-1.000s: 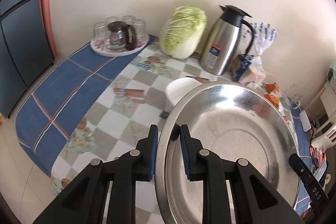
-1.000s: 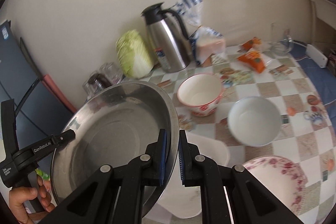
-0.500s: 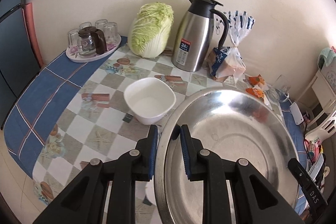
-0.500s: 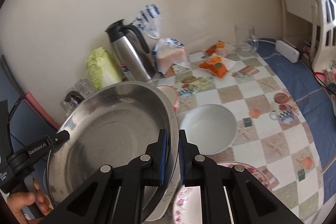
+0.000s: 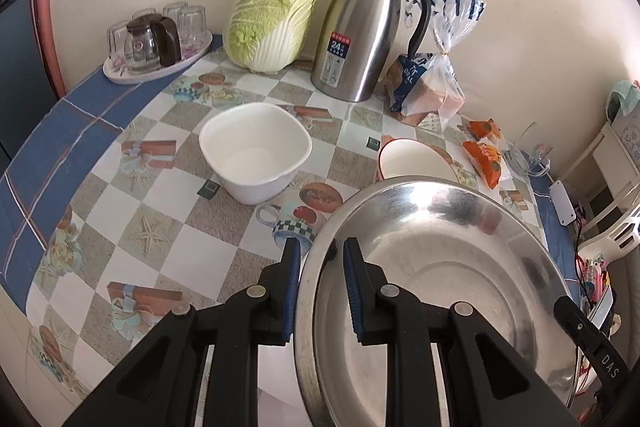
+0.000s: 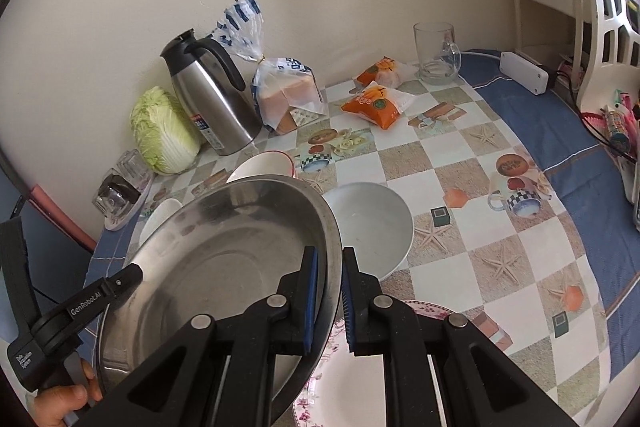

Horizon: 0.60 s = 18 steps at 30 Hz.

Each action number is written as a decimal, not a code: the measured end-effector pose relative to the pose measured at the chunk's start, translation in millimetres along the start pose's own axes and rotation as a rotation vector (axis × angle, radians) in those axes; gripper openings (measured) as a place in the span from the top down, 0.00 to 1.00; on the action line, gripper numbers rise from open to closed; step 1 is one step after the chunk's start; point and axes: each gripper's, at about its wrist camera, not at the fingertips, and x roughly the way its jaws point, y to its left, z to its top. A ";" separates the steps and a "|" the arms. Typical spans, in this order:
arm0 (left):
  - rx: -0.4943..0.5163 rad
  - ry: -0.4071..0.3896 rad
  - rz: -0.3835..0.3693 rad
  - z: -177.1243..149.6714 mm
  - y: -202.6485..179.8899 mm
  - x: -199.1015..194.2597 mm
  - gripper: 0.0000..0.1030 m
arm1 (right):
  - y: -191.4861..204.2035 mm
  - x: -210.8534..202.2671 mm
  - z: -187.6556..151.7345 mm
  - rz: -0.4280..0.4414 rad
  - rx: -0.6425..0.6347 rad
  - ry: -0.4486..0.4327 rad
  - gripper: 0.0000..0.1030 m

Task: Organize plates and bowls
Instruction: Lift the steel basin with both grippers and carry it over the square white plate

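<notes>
Transport of the steel basin [image 5: 432, 267] is the step in hand: left gripper [image 5: 320, 263] and right gripper [image 6: 328, 279] each have their jaws pinching opposite rims, carrying it tilted above the bench [image 6: 500, 259]. Beneath its right edge lie a floral plate [image 6: 352, 387] and a white bowl [image 6: 372, 223]; a square white bowl [image 5: 256, 151] stands apart. Whether the basin touches anything below cannot be told. Next move, in my judgement, calls for level lowering onto a free spot, both hands together.
</notes>
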 end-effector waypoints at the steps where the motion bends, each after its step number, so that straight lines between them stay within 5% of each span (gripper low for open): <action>1: -0.005 0.004 -0.002 -0.6 2.0 1.9 0.78 | 0.5 1.3 -0.4 -0.002 -0.002 0.004 0.87; 18: -0.089 0.030 -0.037 -4.3 41.1 10.9 0.78 | 30.5 29.6 -15.8 0.010 -0.076 0.090 0.86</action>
